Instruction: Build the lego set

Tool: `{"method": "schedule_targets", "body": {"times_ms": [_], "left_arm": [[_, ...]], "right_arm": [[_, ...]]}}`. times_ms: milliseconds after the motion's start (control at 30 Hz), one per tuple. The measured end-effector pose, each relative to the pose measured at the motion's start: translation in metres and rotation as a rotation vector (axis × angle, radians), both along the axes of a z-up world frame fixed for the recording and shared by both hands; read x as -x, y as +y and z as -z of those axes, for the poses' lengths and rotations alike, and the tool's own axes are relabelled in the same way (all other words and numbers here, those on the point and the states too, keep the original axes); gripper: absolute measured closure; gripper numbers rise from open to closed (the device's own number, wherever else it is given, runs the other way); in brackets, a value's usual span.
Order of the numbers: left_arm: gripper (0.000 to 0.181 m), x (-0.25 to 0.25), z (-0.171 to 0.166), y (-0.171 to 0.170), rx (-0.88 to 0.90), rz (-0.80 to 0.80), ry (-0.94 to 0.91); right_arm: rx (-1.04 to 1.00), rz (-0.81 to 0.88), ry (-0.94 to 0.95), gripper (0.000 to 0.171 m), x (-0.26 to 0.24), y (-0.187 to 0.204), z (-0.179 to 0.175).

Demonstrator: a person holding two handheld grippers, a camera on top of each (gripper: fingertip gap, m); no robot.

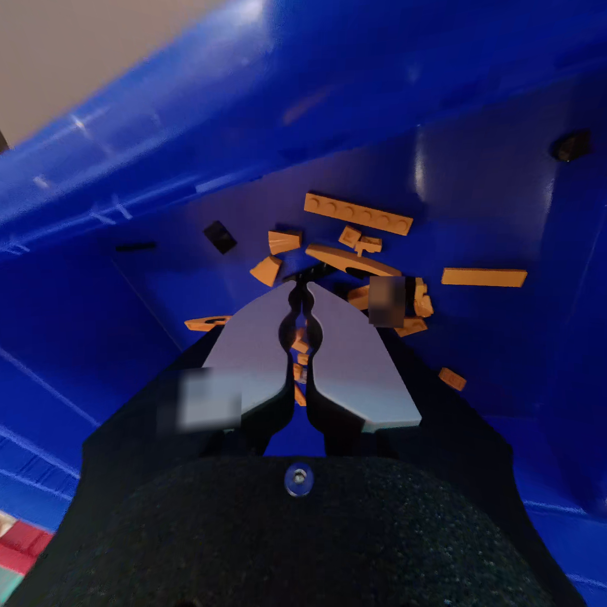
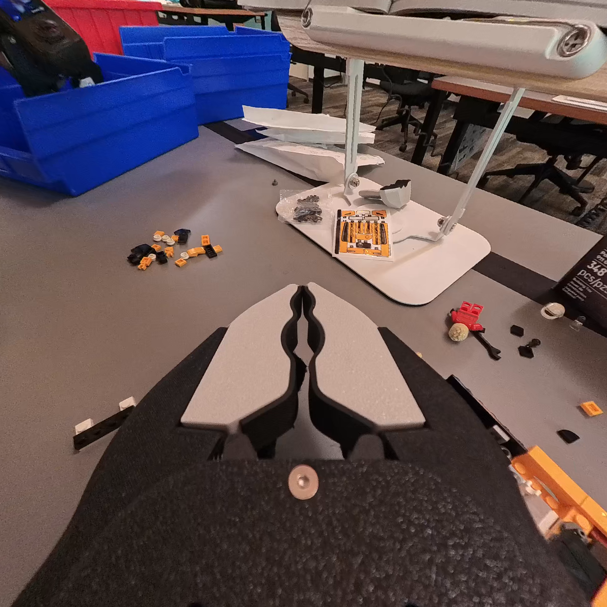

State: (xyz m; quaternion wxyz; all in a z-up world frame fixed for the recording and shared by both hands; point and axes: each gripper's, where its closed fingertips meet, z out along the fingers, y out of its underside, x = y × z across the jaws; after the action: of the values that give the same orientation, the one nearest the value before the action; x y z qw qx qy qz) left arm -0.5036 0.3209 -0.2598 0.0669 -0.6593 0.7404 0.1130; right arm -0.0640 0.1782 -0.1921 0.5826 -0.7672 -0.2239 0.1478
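In the left wrist view my left gripper (image 1: 301,286) is down inside a blue bin (image 1: 492,361). Its jaws are closed on the edge of a black studded plate (image 1: 312,272). Loose orange pieces lie around it: a long studded plate (image 1: 358,213), a curved slope (image 1: 351,261) and a flat tile (image 1: 483,277). In the right wrist view my right gripper (image 2: 301,289) is shut and empty above the grey table (image 2: 82,328). A black plate with white pieces (image 2: 98,427) shows to its left. An orange partial build (image 2: 558,492) shows at its lower right.
A small pile of orange, black and white parts (image 2: 174,246) lies ahead on the left. A white stand base (image 2: 427,272) holds a sticker sheet (image 2: 363,235) and a parts bag (image 2: 305,208). Blue bins (image 2: 108,128), red parts (image 2: 466,315) and a black box (image 2: 588,282) stand around. About 45 cm separates my left fingertips from my right. The flat tile (image 1: 483,277) is about 8 cm from my left fingertips. My right tips are roughly 15 cm from the orange partial build (image 2: 558,492).
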Motion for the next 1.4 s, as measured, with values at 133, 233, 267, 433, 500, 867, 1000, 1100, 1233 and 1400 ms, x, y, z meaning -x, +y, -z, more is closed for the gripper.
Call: {"method": "schedule_targets", "body": {"times_ms": [133, 233, 267, 433, 500, 867, 1000, 1100, 1233, 1400], "left_arm": [[0.181, 0.006, -0.007, -0.003, -0.015, -0.046, -0.033], [0.181, 0.007, -0.017, -0.005, -0.042, -0.038, -0.064], [0.181, 0.006, -0.018, -0.004, -0.057, -0.016, -0.066], [0.167, -0.002, -0.006, -0.006, -0.04, 0.068, -0.038], [0.163, -0.006, -0.002, -0.005, -0.034, 0.109, -0.038], [0.169, -0.007, 0.004, -0.007, 0.158, 0.162, 0.057], [0.172, -0.007, 0.005, -0.01, 0.273, -0.002, 0.026], [0.173, -0.006, 0.004, -0.011, 0.293, -0.098, -0.01], [0.173, 0.001, -0.017, -0.019, 0.25, -0.163, -0.077], [0.173, -0.053, -0.101, -0.053, 0.097, -0.199, -0.292]], "right_arm": [[-0.012, -0.01, -0.003, 0.171, 0.001, -0.002, -0.003], [-0.019, -0.015, 0.003, 0.171, 0.002, -0.003, -0.007], [-0.021, -0.017, 0.003, 0.171, 0.003, -0.003, -0.007], [-0.032, -0.012, -0.018, 0.171, 0.004, -0.004, -0.009], [-0.03, -0.007, -0.023, 0.171, 0.004, -0.004, -0.008], [0.011, -0.005, 0.013, 0.171, 0.0, 0.0, 0.003], [0.008, -0.013, 0.01, 0.171, 0.001, -0.001, 0.002], [-0.008, -0.015, -0.001, 0.171, 0.002, -0.002, -0.002], [-0.04, -0.018, 0.006, 0.171, 0.001, -0.005, -0.012], [-0.058, -0.033, 0.041, 0.171, 0.002, -0.008, -0.024]]}}
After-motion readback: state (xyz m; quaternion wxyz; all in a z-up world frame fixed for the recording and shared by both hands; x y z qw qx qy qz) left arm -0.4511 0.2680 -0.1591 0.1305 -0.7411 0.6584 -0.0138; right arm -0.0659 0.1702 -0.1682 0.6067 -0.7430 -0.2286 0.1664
